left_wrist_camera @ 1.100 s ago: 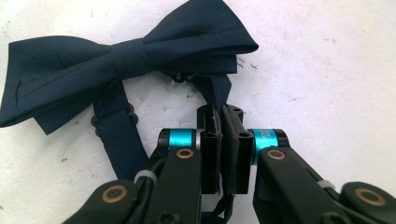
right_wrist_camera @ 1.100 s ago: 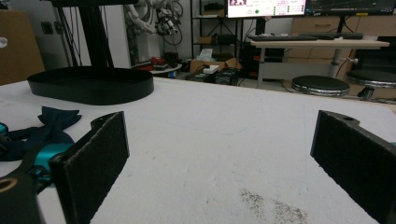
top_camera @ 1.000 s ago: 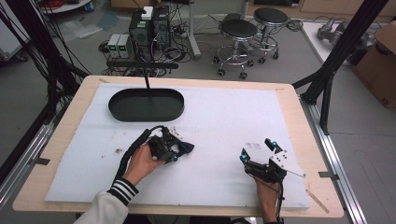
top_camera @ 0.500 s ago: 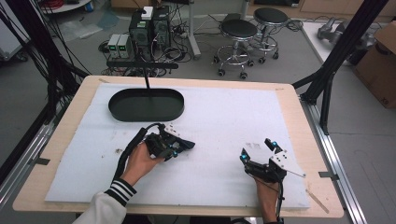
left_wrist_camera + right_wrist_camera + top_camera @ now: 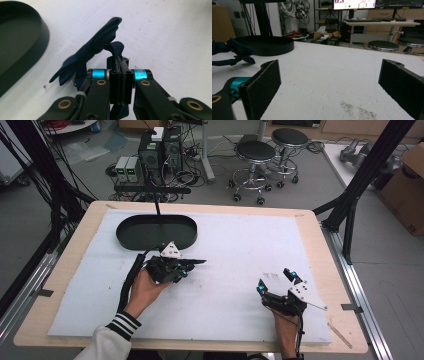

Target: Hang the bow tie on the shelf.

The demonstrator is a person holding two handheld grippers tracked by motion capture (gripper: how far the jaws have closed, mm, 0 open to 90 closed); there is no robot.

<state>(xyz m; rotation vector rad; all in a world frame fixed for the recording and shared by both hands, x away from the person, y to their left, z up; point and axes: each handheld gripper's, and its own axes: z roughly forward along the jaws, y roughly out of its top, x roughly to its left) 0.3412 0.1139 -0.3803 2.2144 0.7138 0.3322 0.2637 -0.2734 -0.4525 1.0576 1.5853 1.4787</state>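
Pinching what looks like dark cloth point(image 5: 95, 50), left claw point(image 5: 121, 75) near tray point(image 5: 125, 237) rim; right claw point(image 5: 329, 85) wide, empty.

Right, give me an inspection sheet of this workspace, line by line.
Surface: wooden table under a white mat, with a dark smudge by the right gripper.
Job's things: dark blue cloth; black oval tray, nothing in it.
Clutter: nothing seen.
Grippers: left gripper shut on the cloth; right gripper open, nothing in it.
Cables: black cable off the left gripper.
Surroundings: stools, computer towers, cardboard box.
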